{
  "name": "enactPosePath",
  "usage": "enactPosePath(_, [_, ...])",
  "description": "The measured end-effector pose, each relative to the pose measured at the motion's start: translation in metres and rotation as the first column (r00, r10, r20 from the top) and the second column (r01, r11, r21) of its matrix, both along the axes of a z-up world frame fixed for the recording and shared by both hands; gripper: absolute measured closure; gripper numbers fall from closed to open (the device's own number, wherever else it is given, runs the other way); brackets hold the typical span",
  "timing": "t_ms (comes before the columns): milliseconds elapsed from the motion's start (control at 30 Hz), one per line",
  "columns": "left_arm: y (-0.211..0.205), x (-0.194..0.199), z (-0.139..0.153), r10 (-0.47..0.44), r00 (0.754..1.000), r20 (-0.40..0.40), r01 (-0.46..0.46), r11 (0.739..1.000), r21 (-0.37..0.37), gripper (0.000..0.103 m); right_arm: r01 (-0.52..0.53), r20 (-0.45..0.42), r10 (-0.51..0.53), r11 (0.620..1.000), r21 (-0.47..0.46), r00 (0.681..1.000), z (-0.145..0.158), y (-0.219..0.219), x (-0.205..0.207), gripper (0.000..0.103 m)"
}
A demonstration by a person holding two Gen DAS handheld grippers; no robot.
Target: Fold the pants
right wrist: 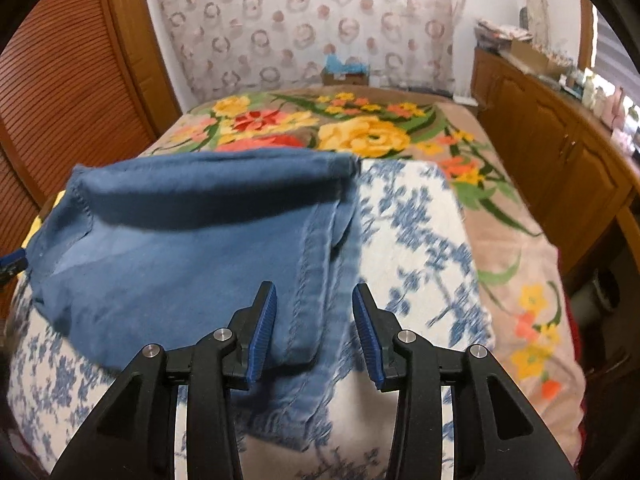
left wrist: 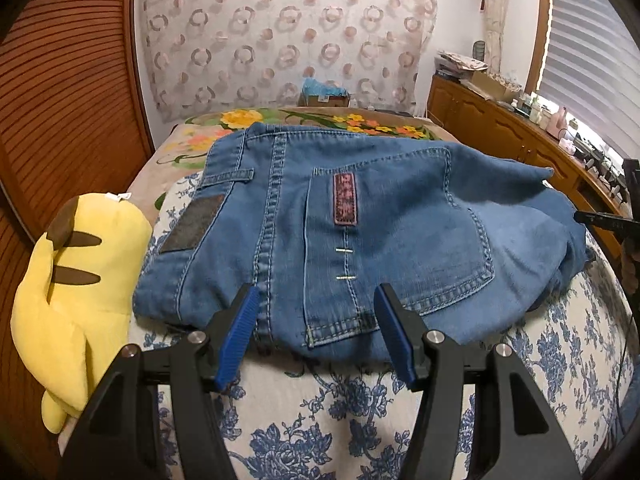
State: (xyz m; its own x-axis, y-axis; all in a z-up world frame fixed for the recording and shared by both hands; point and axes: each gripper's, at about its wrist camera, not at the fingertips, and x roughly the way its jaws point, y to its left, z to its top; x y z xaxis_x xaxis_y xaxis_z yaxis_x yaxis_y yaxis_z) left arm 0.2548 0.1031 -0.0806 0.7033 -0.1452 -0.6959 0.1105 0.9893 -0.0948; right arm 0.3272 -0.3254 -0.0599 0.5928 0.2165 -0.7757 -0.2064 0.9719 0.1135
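Observation:
Folded blue jeans (left wrist: 360, 220) lie on the bed, back pocket and waistband patch facing up. My left gripper (left wrist: 317, 288) is open, its blue pads hovering over the near folded edge and touching nothing. In the right wrist view the leg end of the jeans (right wrist: 180, 240) lies in loose layers, with a raised fold at the far side. My right gripper (right wrist: 315, 285) is open just above the hemmed edge; denim shows below the gap, but the pads do not press on it. Part of the right gripper (left wrist: 608, 220) shows at the right edge of the left wrist view.
A yellow plush toy (left wrist: 72, 288) lies left of the jeans. Under them is a white cover with blue flowers (left wrist: 320, 420) over a floral blanket (right wrist: 360, 132). A wooden cabinet (left wrist: 500, 128) runs along the right; a louvred wooden door (left wrist: 60, 100) stands on the left.

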Motion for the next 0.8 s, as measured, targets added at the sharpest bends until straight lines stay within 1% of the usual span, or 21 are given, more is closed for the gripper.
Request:
enactPosePath(67, [0.0, 0.0, -0.001, 0.0, 1.0, -0.003, 0.0, 1.0, -0.002, 0.044, -0.004, -0.023, 0.005, 1.0, 0.015, 1.0, -0.003, 0.002, 0.0, 0.064])
enactPosePath(100, [0.0, 0.0, -0.002, 0.001, 1.0, -0.004, -0.001, 1.0, -0.003, 0.044, -0.01, -0.03, 0.011, 1.0, 0.024, 0.999, -0.002, 0.002, -0.001, 0.067])
enactPosePath(133, [0.0, 0.0, -0.002, 0.001, 1.0, -0.004, -0.001, 1.0, -0.003, 0.044, -0.024, -0.034, 0.025, 0.999, 0.032, 0.999, -0.001, 0.003, -0.002, 0.072])
enactPosePath(167, [0.0, 0.0, -0.003, 0.001, 1.0, -0.004, -0.001, 1.0, -0.003, 0.044, -0.034, -0.035, 0.035, 0.999, 0.036, 0.999, 0.0, 0.005, -0.002, 0.08])
enactPosePath(200, [0.0, 0.0, -0.003, 0.002, 1.0, -0.004, -0.002, 1.0, -0.003, 0.044, -0.049, -0.031, 0.05, 0.998, 0.039, 0.998, 0.002, 0.006, -0.003, 0.091])
enactPosePath(233, [0.0, 0.0, -0.003, 0.002, 1.0, -0.004, -0.002, 1.0, -0.004, 0.044, -0.065, -0.02, 0.066, 0.997, 0.039, 0.998, 0.006, 0.008, -0.005, 0.097])
enactPosePath(300, [0.0, 0.0, -0.003, 0.002, 1.0, -0.003, -0.002, 1.0, -0.004, 0.044, -0.064, 0.027, 0.064, 0.998, 0.01, 0.998, 0.018, 0.01, -0.012, 0.102])
enactPosePath(333, [0.0, -0.001, -0.003, 0.002, 1.0, -0.002, -0.002, 1.0, -0.005, 0.044, -0.059, 0.052, 0.058, 0.998, 0.003, 0.997, 0.026, 0.009, -0.015, 0.102])
enactPosePath(433, [-0.001, -0.003, -0.003, 0.004, 1.0, 0.004, -0.004, 1.0, -0.008, 0.044, -0.062, 0.131, 0.057, 0.997, 0.035, 0.99, 0.062, 0.004, -0.029, 0.102])
enactPosePath(533, [0.0, -0.004, -0.003, 0.007, 1.0, 0.008, -0.007, 1.0, -0.011, 0.044, -0.063, 0.145, 0.061, 0.998, 0.011, 0.988, 0.077, 0.002, -0.037, 0.102])
enactPosePath(600, [0.001, -0.004, -0.001, 0.007, 1.0, 0.011, -0.007, 1.0, -0.012, 0.044, -0.054, 0.126, 0.053, 0.999, 0.001, 0.991, 0.077, 0.0, -0.036, 0.102])
enactPosePath(700, [0.003, -0.003, 0.001, 0.008, 1.0, 0.012, -0.008, 1.0, -0.015, 0.044, -0.036, 0.092, 0.039, 0.999, -0.033, 0.995, 0.066, -0.001, -0.031, 0.102])
enactPosePath(733, [0.003, -0.003, 0.001, 0.008, 1.0, 0.011, -0.008, 1.0, -0.014, 0.044, -0.027, 0.087, 0.031, 0.999, -0.046, 0.996, 0.062, -0.003, -0.027, 0.098])
enactPosePath(800, [0.003, -0.003, 0.002, 0.008, 1.0, 0.011, -0.008, 1.0, -0.013, 0.044, -0.024, 0.091, 0.027, 0.999, -0.04, 0.995, 0.058, -0.004, -0.026, 0.087])
